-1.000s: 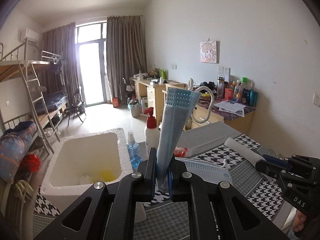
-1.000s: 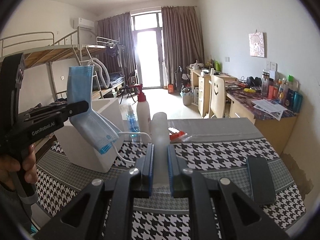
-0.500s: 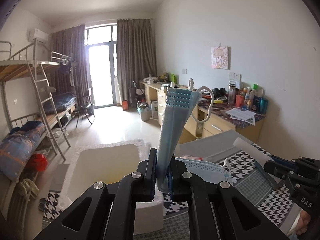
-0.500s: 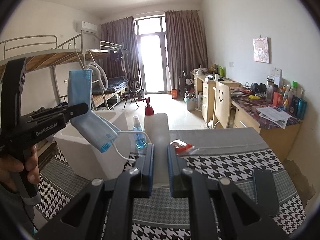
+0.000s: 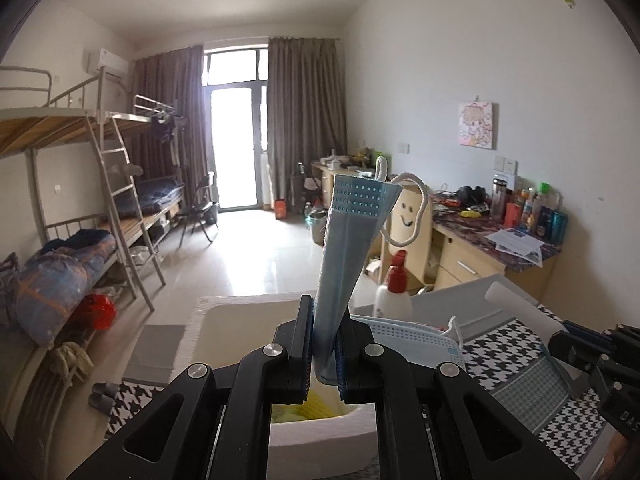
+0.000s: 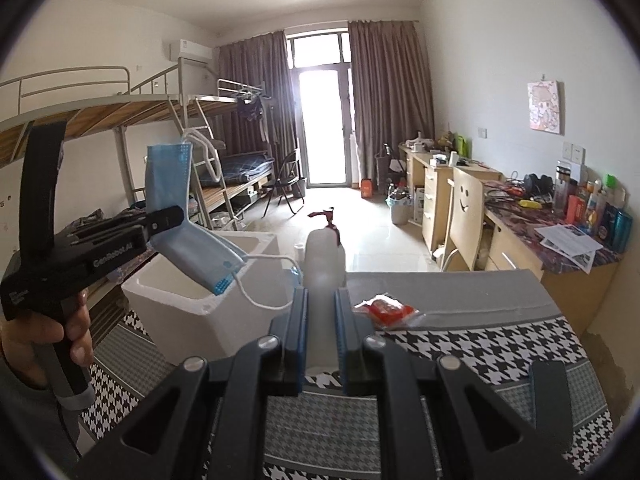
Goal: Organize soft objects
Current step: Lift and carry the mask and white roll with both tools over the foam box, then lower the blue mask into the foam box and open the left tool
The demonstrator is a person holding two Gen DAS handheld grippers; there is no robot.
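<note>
The blue face mask (image 5: 347,256) was pinched near its middle between the jaws of your left gripper (image 5: 323,354), folded, one end standing up with its white ear loops (image 5: 408,216) curling off the top. From the right wrist view the other end drooped down over the opening of the white foam box (image 6: 208,312), a loop trailing toward the rim.

Change over the last second: you carried the mask sideways from beside the box to directly above it. In the left wrist view the box cavity now sat under the jaws, with something yellow (image 5: 316,410) visible inside; a second ago the box lay off to the left of the gripper. Judged from this, transport was essentially done and release into the box was the step in hand.

A second, paler mask (image 5: 416,334) lay on the houndstooth tablecloth (image 5: 516,364) just right of the box, apparently next in line.

Your right gripper (image 6: 321,344) hung near the table with its jaws close together. A white pump bottle (image 6: 322,248) stood in line beyond them; I cannot tell whether anything was pinched. A small red packet (image 6: 386,308) lay on the grey strip past it.

Risk noted: the trailing loop could snag on the box rim or the jaw pad when you opened.
</note>
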